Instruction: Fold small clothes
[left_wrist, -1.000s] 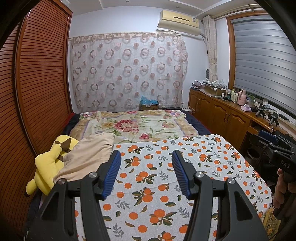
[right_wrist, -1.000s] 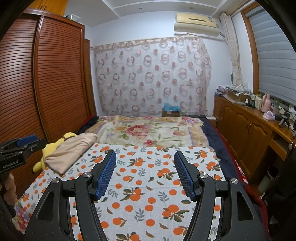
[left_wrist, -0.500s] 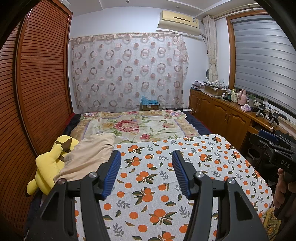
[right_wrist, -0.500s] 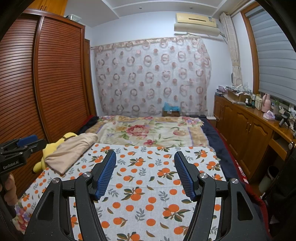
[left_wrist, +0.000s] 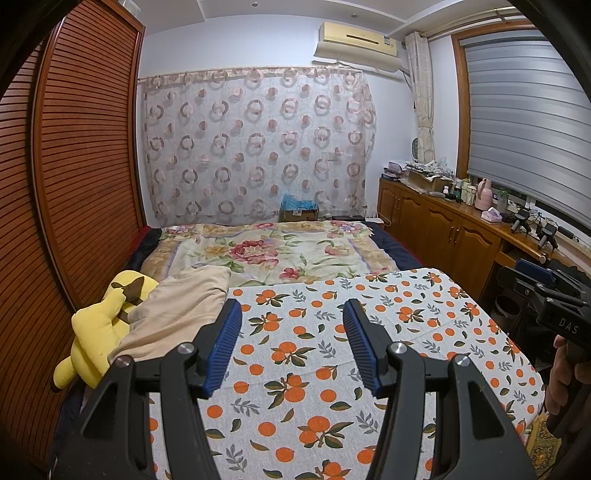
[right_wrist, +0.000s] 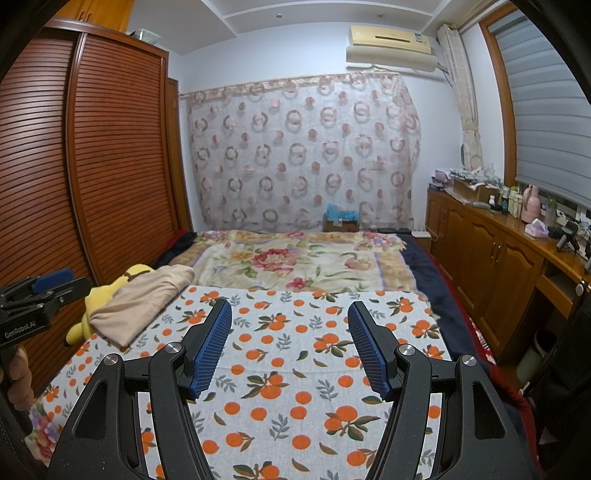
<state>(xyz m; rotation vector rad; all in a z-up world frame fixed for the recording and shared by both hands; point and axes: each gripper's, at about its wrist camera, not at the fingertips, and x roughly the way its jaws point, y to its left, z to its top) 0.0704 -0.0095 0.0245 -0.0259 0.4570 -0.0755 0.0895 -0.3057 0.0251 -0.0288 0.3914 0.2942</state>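
- Left claw (left_wrist: 291, 347) wide, holding nothing, raised over the orange-print sheet (left_wrist: 332, 332) on the bed.
- Right claw (right_wrist: 290, 347) likewise wide and bare, over the same sheet, level with the left.
- Beige garment (left_wrist: 177, 314) at the far left of the sheet, resting partly on a yellow plush (left_wrist: 99, 325); looks like a smooth, compact bundle.
- Fits either a folded piece set aside or one waiting to be spread; cannot tell which.
- No cloth between either claw's fingers, so no fold under way.
- Any reach for the garment calls for going left and down, pinching cloth only, clear of the plush.
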